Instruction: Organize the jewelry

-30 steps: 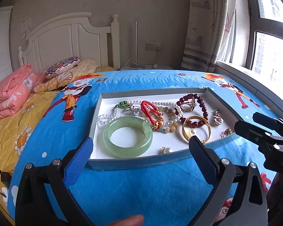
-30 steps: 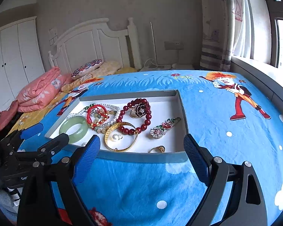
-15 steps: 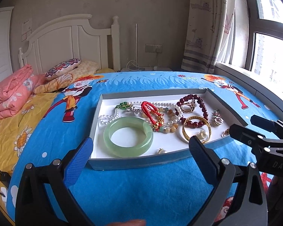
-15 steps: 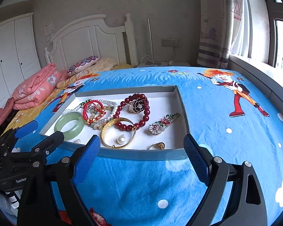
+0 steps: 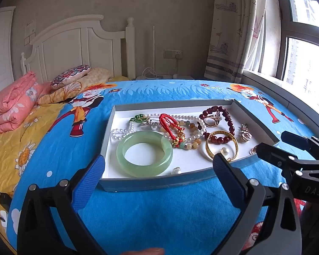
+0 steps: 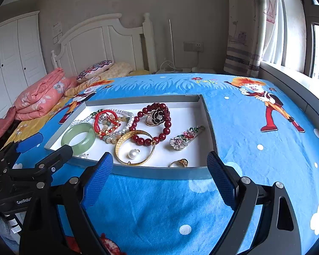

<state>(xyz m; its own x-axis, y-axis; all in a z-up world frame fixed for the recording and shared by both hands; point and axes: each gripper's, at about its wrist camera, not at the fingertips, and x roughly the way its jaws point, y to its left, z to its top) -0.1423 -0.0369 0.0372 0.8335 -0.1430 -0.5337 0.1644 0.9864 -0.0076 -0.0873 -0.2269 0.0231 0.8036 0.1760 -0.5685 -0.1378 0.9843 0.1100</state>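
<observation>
Blue cartoon-print bedspread [image 5: 159, 208] filling the frame, grey shallow tray [image 5: 159, 183] at centre holding jewelry, left gripper [image 5: 158, 163] and right gripper [image 6: 159, 162] at lower edge, jaws spread wide and empty, jade bangle [image 5: 144, 154] lower left in tray, gold bangle [image 6: 135, 149], dark red bead bracelet [image 6: 152, 123], pearl pendant [image 6: 132, 154].

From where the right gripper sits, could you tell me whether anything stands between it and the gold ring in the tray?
Only the tray's near wall. The right gripper is open, short of the tray, and the gold ring lies just behind that wall, apart from the gold bangle and the brooch. Coming in from above looks clear.
</observation>
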